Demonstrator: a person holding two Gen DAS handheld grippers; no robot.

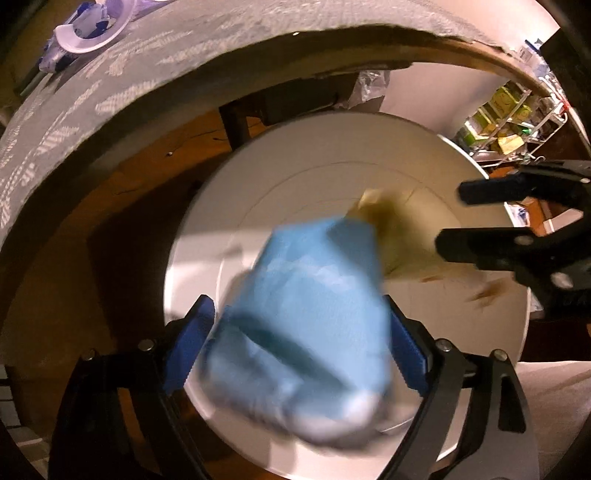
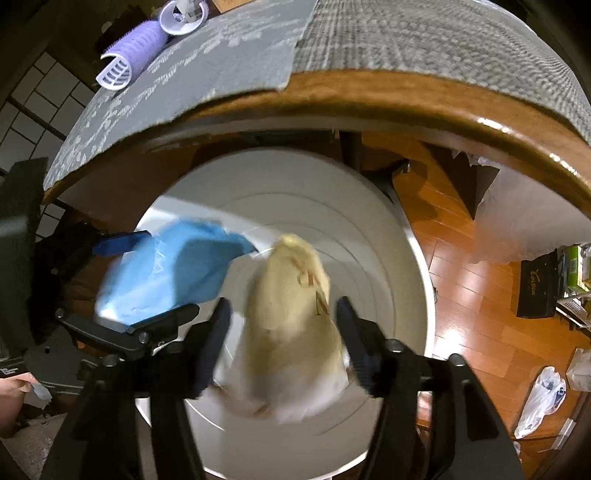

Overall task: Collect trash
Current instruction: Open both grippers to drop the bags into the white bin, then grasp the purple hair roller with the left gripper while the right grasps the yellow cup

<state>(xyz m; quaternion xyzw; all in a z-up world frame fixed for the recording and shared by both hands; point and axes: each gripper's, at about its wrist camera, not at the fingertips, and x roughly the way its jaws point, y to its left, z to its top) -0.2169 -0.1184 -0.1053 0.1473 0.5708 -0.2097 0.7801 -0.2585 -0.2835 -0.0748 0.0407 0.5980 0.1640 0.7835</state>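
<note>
A crumpled light-blue bag [image 1: 306, 295] hangs blurred between the wide jaws of my left gripper [image 1: 295, 306], which stands open; a thin gap shows at the left pad. In the right wrist view a tan paper bag [image 2: 291, 306] with brown print, also blurred, sits between the jaws of my right gripper [image 2: 282, 302], open with gaps on both sides. Both grippers point down over the mouth of a round white bin [image 1: 207, 236] on the floor. The blue bag [image 2: 162, 273] and left gripper [image 2: 166, 273] appear at the left; the tan bag [image 1: 399, 229] and right gripper [image 1: 450, 216] appear at the right.
A wooden table edge [image 2: 480, 122] with a grey cloth [image 2: 406, 37] arches above the bin, carrying a purple roller [image 2: 136, 48] and a white bowl [image 2: 181, 18]. The wooden floor [image 2: 480, 258] holds a black box [image 2: 537, 288] and plastic bags [image 2: 539, 398]. A wire rack [image 1: 509, 110] holds green boxes.
</note>
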